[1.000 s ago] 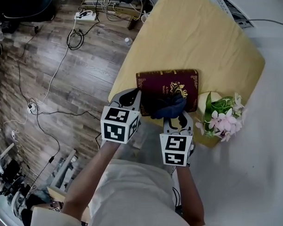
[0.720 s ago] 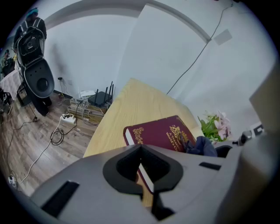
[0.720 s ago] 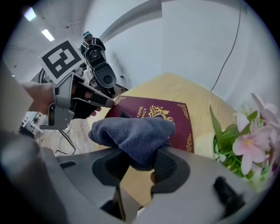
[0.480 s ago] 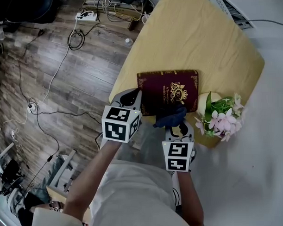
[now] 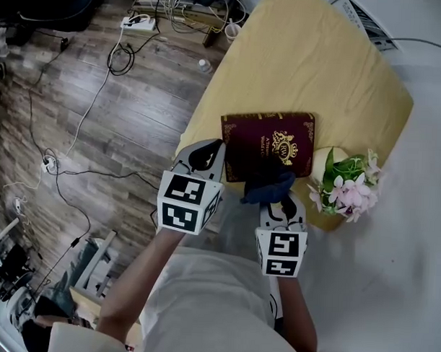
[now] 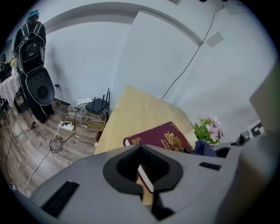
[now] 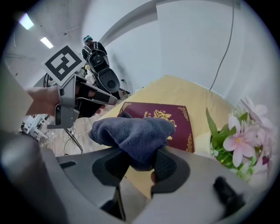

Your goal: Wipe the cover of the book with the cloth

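A maroon book [image 5: 269, 141] with a gold emblem lies flat on the yellow table [image 5: 304, 59], near its front edge. My right gripper [image 5: 272, 197] is shut on a dark blue cloth [image 5: 267, 185], which rests at the book's near edge. In the right gripper view the cloth [image 7: 135, 131] bunches out of the jaws in front of the book [image 7: 157, 111]. My left gripper [image 5: 210, 151] is at the book's near left corner. In the left gripper view that corner [image 6: 146, 181] sits between its closed jaws.
A white pot with pink flowers and green leaves [image 5: 349, 187] stands just right of the book, close to the right gripper. The table's left edge drops to a wooden floor with cables and a power strip [image 5: 116, 56]. A white wall runs along the right.
The right gripper has drawn the cloth back toward me, from over the gold emblem to the cover's near edge. The left gripper has stayed at the book's corner.
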The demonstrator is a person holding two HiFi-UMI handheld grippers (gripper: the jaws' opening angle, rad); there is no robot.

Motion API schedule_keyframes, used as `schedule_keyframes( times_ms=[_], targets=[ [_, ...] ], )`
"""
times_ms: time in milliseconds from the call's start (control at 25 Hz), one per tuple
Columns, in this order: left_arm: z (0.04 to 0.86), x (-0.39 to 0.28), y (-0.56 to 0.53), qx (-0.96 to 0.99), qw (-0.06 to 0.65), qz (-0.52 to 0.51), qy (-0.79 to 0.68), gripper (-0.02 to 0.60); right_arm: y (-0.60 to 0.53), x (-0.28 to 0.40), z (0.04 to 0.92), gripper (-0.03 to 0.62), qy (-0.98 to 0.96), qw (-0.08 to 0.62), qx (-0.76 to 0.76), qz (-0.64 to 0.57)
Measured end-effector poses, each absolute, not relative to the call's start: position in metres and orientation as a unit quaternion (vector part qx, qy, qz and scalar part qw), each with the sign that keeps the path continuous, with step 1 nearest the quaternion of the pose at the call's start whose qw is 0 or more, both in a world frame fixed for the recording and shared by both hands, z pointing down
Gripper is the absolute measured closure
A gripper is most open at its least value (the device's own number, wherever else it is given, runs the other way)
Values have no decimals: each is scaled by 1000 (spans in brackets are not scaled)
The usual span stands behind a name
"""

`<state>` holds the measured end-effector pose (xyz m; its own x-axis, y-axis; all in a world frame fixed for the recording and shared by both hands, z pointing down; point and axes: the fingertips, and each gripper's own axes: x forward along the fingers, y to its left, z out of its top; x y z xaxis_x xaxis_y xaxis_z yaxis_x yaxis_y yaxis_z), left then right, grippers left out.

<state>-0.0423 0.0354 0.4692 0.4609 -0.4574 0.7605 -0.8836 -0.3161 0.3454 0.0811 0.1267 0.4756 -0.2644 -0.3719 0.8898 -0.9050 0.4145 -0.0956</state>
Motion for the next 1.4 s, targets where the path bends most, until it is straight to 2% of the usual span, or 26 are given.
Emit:
schedule_keyframes(
  times_ms=[920, 1400],
  targets=[
    [448, -74, 26, 753, 394, 272, -451, 574, 7, 10, 462, 445, -767, 382, 444, 262],
    [460, -82, 27, 748, 401, 282, -448, 574, -1, 1, 489, 445, -760, 417, 433, 246]
  ],
)
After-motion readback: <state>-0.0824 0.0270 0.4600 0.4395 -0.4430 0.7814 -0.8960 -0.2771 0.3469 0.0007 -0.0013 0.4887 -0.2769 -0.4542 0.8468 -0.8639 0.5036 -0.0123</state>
